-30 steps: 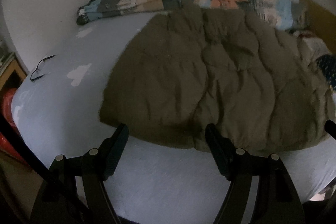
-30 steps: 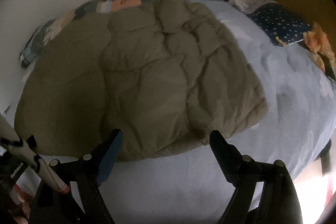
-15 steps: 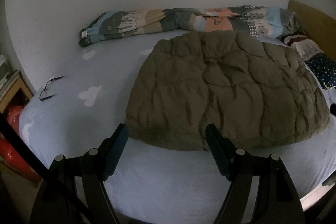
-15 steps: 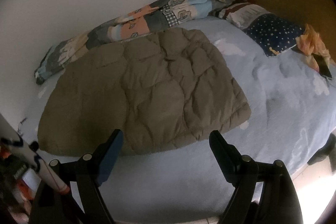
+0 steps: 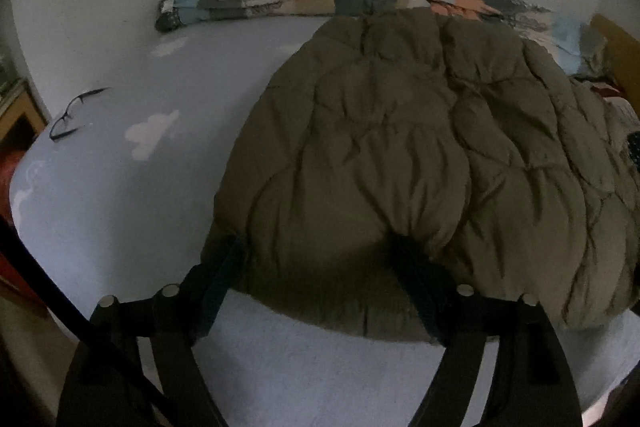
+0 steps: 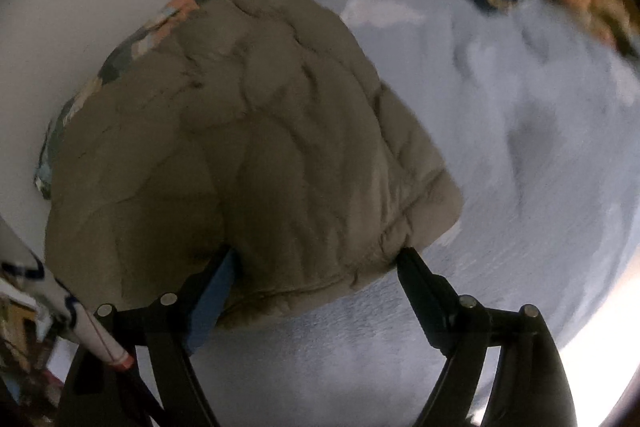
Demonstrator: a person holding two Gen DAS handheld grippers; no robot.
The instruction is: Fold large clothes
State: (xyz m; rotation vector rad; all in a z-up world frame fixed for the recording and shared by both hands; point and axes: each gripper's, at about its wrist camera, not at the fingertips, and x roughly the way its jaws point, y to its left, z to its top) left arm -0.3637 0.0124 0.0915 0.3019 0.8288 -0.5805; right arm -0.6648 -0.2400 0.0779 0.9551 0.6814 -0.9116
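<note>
From the left wrist, we straddle the near hem of the olive quilted jacket [image 5: 400,163] lying flat on the bed [image 5: 120,207]; our left gripper [image 5: 320,267] is opening, pads not pinching. From the right wrist, our right gripper [image 6: 316,263] stands wide over the near corner, ready to grasp.

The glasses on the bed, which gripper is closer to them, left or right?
Left. The glasses lie on the sheet off to the side of the left gripper, which straddles the jacket hem. The right gripper works the jacket's opposite corner; glasses unseen there.
</note>
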